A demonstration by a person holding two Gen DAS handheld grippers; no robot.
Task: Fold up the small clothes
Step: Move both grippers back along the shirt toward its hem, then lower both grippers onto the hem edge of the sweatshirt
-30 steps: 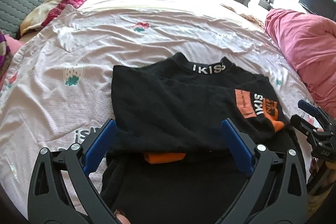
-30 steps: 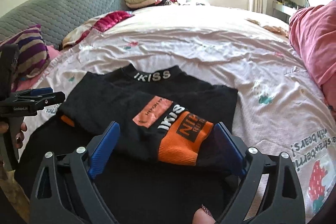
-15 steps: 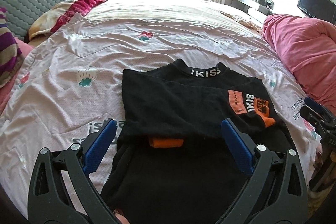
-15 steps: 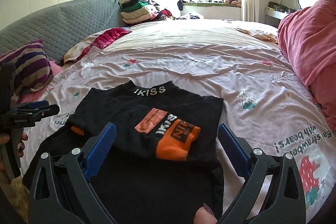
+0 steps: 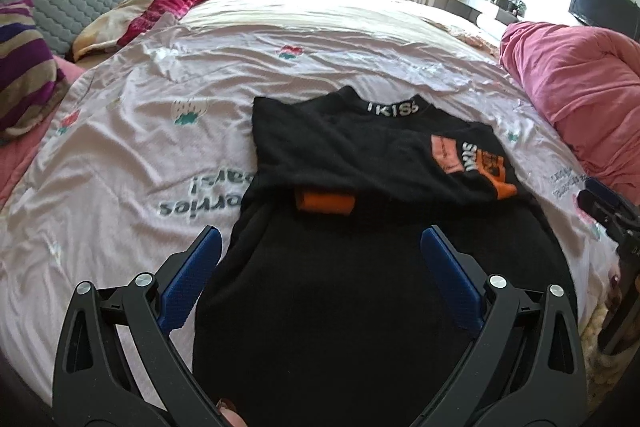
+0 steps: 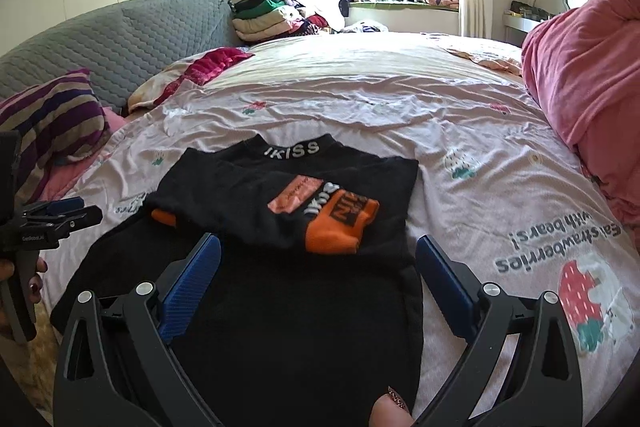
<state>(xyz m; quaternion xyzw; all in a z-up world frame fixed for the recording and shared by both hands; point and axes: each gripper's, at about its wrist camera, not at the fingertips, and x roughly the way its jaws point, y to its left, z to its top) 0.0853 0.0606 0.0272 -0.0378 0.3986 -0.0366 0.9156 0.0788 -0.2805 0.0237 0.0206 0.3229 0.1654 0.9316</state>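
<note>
**Both grippers wide open above the black top**

Left wrist view: left gripper (image 5: 320,267) has its blue fingers (image 5: 188,283) spread wide, holding nothing, over the lower body of the black top (image 5: 360,307). The top lies flat on the bed (image 5: 280,47), sleeves folded across the chest, collar away from the camera. Right gripper (image 5: 604,203) shows at the right edge.

Right wrist view: right gripper (image 6: 318,267) has its fingers (image 6: 444,283) equally far apart, empty, over the top's (image 6: 288,327) hem half. An orange cuff (image 6: 336,231) lies just ahead. Left gripper (image 6: 60,215) is at the left, beside the garment's edge.
</note>
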